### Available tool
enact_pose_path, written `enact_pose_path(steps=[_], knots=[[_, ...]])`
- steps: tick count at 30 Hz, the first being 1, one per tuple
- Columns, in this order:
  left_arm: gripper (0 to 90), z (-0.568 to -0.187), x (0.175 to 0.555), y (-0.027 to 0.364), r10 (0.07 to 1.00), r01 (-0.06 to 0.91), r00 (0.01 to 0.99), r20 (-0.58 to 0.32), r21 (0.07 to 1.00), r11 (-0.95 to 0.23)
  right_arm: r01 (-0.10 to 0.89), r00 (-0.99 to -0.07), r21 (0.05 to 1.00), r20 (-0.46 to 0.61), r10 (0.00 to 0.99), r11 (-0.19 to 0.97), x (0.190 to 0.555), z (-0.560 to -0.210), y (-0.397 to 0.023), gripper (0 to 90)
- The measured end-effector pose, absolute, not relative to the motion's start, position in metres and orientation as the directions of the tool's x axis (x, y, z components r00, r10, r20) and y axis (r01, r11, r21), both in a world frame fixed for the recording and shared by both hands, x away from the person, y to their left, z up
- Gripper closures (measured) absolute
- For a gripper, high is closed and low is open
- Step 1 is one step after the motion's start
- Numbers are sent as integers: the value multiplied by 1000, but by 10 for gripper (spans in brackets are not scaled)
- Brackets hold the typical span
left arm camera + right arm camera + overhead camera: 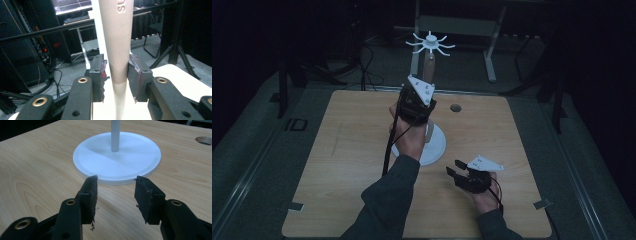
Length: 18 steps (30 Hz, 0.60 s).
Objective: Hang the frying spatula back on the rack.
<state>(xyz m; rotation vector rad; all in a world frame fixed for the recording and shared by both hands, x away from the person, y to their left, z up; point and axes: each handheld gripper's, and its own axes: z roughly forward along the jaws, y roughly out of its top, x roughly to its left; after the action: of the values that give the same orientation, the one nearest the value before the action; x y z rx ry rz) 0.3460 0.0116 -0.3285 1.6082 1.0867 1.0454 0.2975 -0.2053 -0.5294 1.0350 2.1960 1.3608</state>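
A white stand has a round base (438, 146) (117, 157), a thin pole (115, 135) and a spoked top (430, 44). A beige tapered tube (428, 65) (117, 37) with raised letters runs down along the pole, and its lower end looks whitish. My left gripper (427, 97) (116, 72) is raised at mid-height of the stand, with a pad pressed against each side of the tube. My right gripper (456, 171) (116, 195) hovers low over the table (342, 150), just in front and to the right of the base. It is open, with nothing between its fingers.
A round hole (455, 107) (205, 140) sits in the tabletop behind the stand. Grey tape tabs (296, 206) mark the near corners. A metal frame (457, 25) and cables stand on the floor beyond the table's far edge. A black cable (388, 145) trails from my left gripper.
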Motion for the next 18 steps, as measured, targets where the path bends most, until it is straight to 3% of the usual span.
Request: enact_pose_path(steps=[8,18], knots=[[578,-334,333,16,941,178,312,133,965,-195,397,-671,876,75,738,272,297,-530,-205,516],[545,-336,324,24,907,188,411,97,964,-188,405,-664,875,80,744,267,298,-531,-206,511]])
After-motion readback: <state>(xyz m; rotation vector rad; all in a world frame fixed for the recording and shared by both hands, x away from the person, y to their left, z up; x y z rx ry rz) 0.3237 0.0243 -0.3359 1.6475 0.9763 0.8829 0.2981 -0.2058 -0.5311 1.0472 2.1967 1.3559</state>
